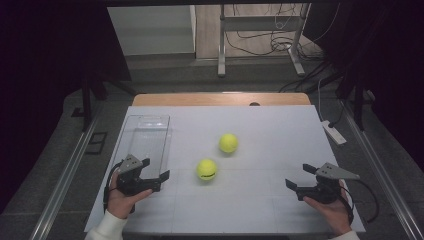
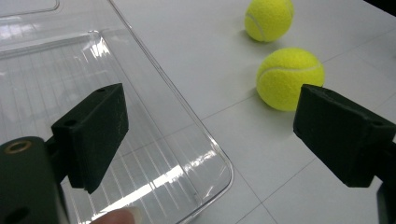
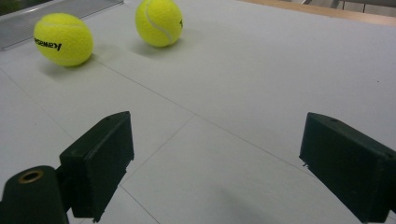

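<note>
Two yellow tennis balls lie on the white table: the near ball (image 1: 206, 169) (image 2: 289, 78) (image 3: 63, 39) and the far ball (image 1: 228, 143) (image 2: 270, 19) (image 3: 159, 22). A clear plastic tray (image 1: 145, 140) (image 2: 70, 70) rests empty at the left. My left gripper (image 1: 155, 170) (image 2: 210, 135) is open, hovering over the tray's near right corner, with the near ball off to its right. My right gripper (image 1: 300, 176) (image 3: 215, 163) is open at the table's near right, nothing between its jaws, both balls well ahead of it.
The white sheet (image 1: 280, 130) covers a wooden table whose far edge (image 1: 220, 99) shows. Beyond it stand a metal frame (image 1: 260, 40) and loose cables on the floor. A power strip (image 1: 334, 132) lies off the right edge.
</note>
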Action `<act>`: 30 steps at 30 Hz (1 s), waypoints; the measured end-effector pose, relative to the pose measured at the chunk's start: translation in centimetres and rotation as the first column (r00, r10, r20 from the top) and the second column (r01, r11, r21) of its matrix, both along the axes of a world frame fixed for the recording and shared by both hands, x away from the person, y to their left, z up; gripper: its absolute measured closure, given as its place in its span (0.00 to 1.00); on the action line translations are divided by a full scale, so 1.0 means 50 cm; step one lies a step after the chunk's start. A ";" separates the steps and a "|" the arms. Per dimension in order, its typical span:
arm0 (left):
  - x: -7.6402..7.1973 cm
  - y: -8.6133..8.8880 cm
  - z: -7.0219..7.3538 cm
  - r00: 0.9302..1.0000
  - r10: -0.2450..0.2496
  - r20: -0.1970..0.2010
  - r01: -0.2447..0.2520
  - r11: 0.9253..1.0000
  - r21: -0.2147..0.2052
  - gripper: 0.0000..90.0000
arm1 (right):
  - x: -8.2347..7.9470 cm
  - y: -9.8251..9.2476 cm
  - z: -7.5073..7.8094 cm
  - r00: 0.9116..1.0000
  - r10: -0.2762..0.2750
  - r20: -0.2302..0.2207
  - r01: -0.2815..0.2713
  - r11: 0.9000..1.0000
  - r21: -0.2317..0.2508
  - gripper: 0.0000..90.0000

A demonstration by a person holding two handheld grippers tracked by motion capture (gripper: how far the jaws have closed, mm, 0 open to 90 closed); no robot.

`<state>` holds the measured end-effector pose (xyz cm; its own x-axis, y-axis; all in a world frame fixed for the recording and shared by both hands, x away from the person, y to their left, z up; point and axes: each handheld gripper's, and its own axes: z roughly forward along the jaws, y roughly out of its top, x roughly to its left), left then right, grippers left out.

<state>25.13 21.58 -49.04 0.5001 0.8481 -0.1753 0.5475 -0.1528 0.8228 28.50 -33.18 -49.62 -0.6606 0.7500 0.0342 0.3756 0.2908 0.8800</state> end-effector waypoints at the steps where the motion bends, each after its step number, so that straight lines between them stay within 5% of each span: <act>1: 0.000 0.000 0.000 1.000 0.000 0.000 0.000 1.000 0.001 0.13 | 0.000 0.000 0.000 1.000 0.001 0.001 -0.001 1.000 -0.003 0.11; 30: -0.009 -0.002 0.000 1.000 -0.005 0.003 0.005 1.000 0.013 0.13 | 0.002 0.009 0.000 1.000 -0.001 0.007 0.001 0.999 -0.033 0.12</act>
<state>24.66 21.46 -49.06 0.5051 0.8476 -0.1626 0.5440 -0.1664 0.8224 28.59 -32.71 -49.60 -0.6602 0.7511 0.0043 0.3693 0.3197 0.8726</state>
